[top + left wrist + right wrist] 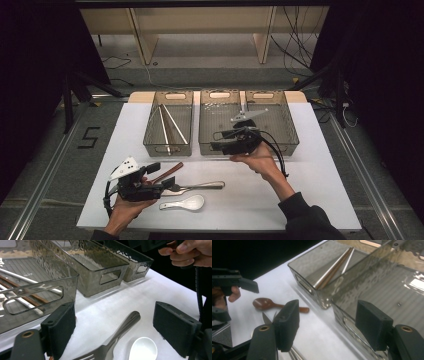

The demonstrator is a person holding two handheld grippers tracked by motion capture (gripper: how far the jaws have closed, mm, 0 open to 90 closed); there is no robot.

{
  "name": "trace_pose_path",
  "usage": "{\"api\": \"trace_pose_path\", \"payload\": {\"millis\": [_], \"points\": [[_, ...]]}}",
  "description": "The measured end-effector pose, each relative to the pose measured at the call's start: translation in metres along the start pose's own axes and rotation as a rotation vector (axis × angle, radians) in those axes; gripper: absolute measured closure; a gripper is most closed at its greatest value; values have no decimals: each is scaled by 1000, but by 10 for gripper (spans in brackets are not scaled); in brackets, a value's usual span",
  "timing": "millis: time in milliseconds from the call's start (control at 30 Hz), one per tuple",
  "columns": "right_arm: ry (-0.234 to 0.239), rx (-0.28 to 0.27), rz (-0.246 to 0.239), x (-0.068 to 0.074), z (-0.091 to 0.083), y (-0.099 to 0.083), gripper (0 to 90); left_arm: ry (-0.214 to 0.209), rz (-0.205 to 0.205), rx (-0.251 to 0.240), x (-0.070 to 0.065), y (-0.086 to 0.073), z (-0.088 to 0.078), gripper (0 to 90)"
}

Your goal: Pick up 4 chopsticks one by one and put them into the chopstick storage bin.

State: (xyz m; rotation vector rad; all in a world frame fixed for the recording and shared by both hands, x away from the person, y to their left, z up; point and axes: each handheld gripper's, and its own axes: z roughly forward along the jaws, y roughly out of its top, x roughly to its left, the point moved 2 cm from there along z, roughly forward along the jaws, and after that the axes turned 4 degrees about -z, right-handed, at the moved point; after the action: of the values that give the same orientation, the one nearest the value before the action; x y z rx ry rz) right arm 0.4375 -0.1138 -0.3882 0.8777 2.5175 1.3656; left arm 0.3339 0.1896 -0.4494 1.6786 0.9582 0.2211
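Chopsticks (169, 126) already lie binned; your spread, empty left gripper (159, 177) flanks the fork (197, 187), white spoon (184, 203) beside, wooden spoon (268, 304) beyond; right gripper (220, 140) spread, empty.

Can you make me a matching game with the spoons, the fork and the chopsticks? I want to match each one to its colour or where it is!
Things:
1. spoon near the table's front edge
2. spoon by the left gripper
3. fork
4. chopsticks

Colour or place:
A. inside the left bin
B. shiny metal, lying on the table
C. white
D. dark brown wood

Pairs: 1-C, 2-D, 3-B, 4-A
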Motion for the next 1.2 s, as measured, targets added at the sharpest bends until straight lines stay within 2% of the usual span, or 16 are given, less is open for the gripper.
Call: {"api": "trace_pose_path", "payload": {"millis": [167,300,567,733,833,1200], "points": [[-7,-14,17,-5,-13,-17,350,3,23,41,-1,0,4,179],[-13,-30,11,-6,-23,-28,346,-3,33,64,-2,0,6,179],[-24,-58,8,-4,-40,-56,304,-2,26,113,-2,-1,11,179],[-22,-72,17,-4,-48,-74,290,11,38,139,0,0,12,179],[-40,-67,0,-3,-53,-82,287,14,44,158,1,0,13,179],[-55,-97,32,-3,-67,-106,273,14,69,238,0,-4,19,179]]}}
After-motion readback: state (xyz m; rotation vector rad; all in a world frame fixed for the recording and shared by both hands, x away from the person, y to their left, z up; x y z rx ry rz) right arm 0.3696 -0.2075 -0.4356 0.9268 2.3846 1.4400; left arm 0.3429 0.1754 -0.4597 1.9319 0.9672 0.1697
